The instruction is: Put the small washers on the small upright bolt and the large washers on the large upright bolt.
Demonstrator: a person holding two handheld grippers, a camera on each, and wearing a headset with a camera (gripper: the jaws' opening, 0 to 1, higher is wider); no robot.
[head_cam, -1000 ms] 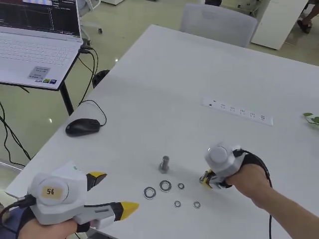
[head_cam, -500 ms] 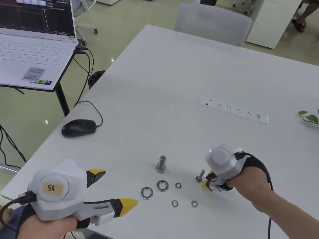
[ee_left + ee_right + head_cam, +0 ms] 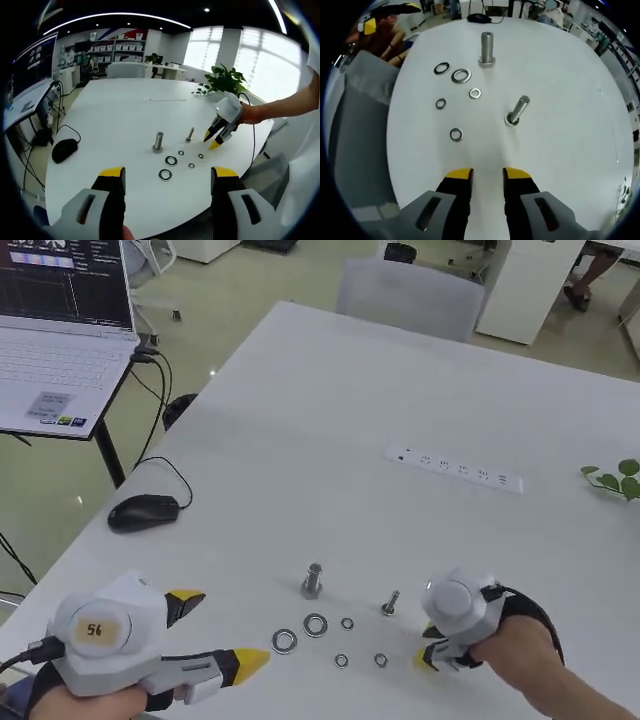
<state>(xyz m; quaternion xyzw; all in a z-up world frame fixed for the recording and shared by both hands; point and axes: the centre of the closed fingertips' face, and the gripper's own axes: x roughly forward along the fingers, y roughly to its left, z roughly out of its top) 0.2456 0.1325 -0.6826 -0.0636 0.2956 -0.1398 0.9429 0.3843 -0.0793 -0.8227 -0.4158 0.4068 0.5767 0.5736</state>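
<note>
On the white table (image 3: 330,420) a large bolt (image 3: 312,580) and a small bolt (image 3: 390,603) stand upright, a short way apart. Two large washers (image 3: 316,624) lie flat just in front of the large bolt, and three small washers (image 3: 341,661) lie to their right. My right gripper (image 3: 428,660) hovers to the right of the small bolt, jaws slightly apart and holding nothing; the small bolt (image 3: 517,111) rises ahead of the right gripper (image 3: 487,174). My left gripper (image 3: 222,630) is wide open at the near left, and the large washers (image 3: 171,160) lie ahead of it.
A white power strip (image 3: 455,468) lies farther back on the table. A black mouse (image 3: 143,511) sits near the left edge. Off the table are a laptop (image 3: 50,350) at the left and a grey chair (image 3: 410,295) beyond the far end. Plant leaves (image 3: 615,478) show at the right.
One second ago my right gripper was at the small bolt. It has since let go and drawn back toward me, leaving the bolt standing upright. The left gripper has held still.
</note>
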